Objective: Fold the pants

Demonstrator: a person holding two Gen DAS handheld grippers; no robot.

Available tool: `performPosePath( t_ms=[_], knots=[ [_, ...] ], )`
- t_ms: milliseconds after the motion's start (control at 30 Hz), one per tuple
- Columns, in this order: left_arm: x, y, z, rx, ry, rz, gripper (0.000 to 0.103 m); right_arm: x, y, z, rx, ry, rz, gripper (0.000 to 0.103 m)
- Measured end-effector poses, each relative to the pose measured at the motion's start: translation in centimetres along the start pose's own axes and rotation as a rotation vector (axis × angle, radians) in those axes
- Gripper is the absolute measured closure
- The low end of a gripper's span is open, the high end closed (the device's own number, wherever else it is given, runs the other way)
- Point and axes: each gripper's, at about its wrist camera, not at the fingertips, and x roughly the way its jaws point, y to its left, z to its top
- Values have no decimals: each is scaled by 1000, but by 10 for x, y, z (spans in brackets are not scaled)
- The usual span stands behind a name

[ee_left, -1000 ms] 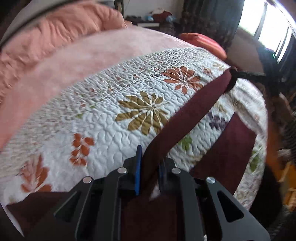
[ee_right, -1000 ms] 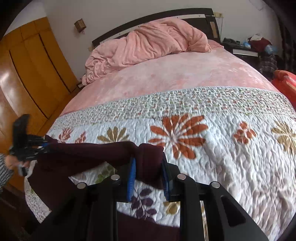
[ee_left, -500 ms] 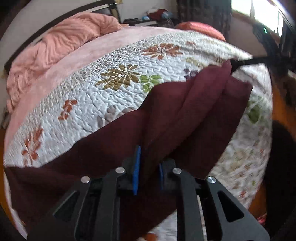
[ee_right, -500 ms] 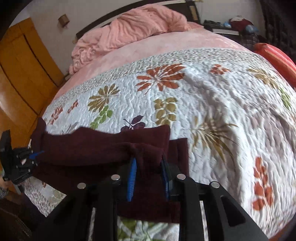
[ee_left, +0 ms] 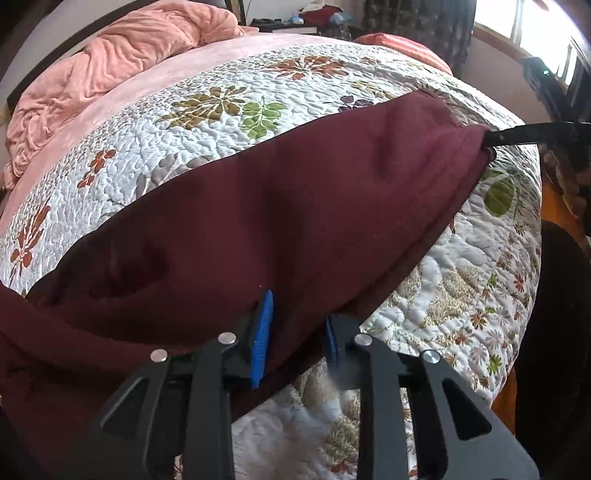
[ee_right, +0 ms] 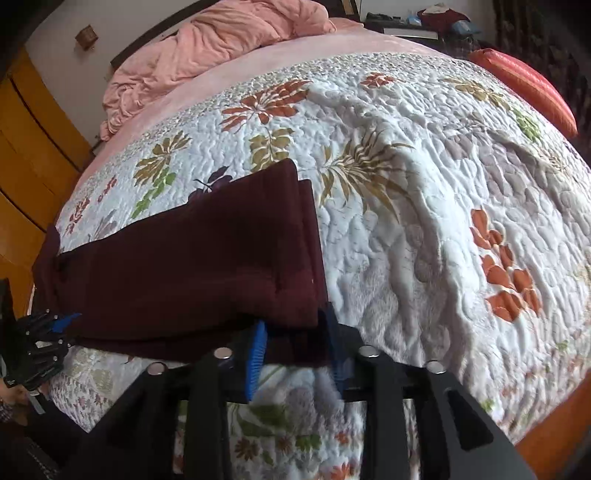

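Dark maroon pants (ee_left: pixel 280 206) lie stretched flat across the floral quilt, folded lengthwise with one leg on the other; they also show in the right wrist view (ee_right: pixel 192 266). My left gripper (ee_left: pixel 295 328) is shut on the pants' near edge at one end. My right gripper (ee_right: pixel 295 343) is shut on the near edge at the other end, by the stacked hems. In the left wrist view the right gripper (ee_left: pixel 532 133) holds the far corner. In the right wrist view the left gripper (ee_right: pixel 40 332) grips the far left end.
The white floral quilt (ee_right: pixel 424 206) covers the near half of the bed. A pink blanket (ee_right: pixel 229 40) is bunched at the headboard. An orange pillow (ee_right: pixel 524 85) lies at the right edge. Wooden wardrobe doors (ee_right: pixel 26 147) stand left. A cluttered nightstand (ee_left: pixel 303 18) is beyond.
Both grippers lowered the pants from a hanging, stretched hold onto the quilt. The fabric now rests flat on the bed, and both cameras are lower and closer to the near edge.
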Motion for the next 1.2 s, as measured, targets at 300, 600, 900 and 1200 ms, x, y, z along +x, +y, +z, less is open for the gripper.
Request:
performPosePath(
  t_ms=[300,600,900,1200],
  knots=[
    [-4,-6,-2,-40,-37,-78,46,-64,69,19,7,-156,181,35],
    [-38,17,-14,-166,-87,-158,46,35,96,-1,0,83,5,36],
    [-112,129,-87,-456,-146,57,35,0,196,28,-137,57,235,28],
    [-108,231,-177,-859,-30,64,41,67,411,29,-476,231,478,19]
  ],
)
